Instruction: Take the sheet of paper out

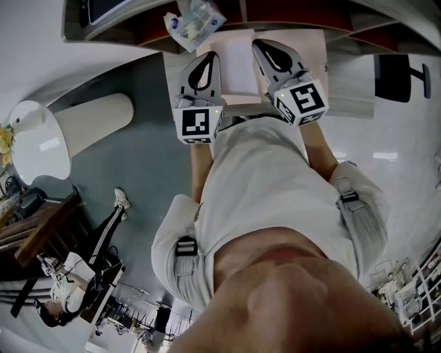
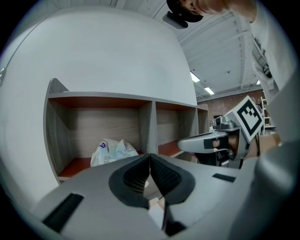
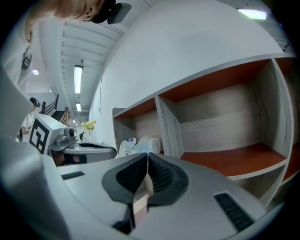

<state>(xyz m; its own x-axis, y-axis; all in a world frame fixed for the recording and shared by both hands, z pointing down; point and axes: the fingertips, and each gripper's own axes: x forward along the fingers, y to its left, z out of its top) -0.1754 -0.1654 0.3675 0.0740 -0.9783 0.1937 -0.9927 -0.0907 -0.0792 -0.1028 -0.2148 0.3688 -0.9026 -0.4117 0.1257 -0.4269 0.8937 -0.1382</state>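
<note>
A white sheet of paper point(image 1: 236, 65) lies flat on a pale surface point(image 1: 303, 48) in front of a shelf unit point(image 1: 296, 17), between my two grippers. My left gripper point(image 1: 210, 56) sits at the sheet's left edge and my right gripper point(image 1: 260, 45) at its right edge. Both point towards the shelf. In the left gripper view the left gripper point(image 2: 150, 155) is shut, its tips meeting. The right gripper point(image 3: 148, 154) is likewise shut in its own view. I see no paper between either pair of jaws. The sheet does not show in either gripper view.
A crumpled plastic bag point(image 1: 195, 23) lies in a shelf compartment point(image 2: 112, 151), left of a divider point(image 3: 171, 131). The compartments to the right hold nothing. A round white table point(image 1: 38, 141) and a seated person point(image 1: 83, 269) are far to the left.
</note>
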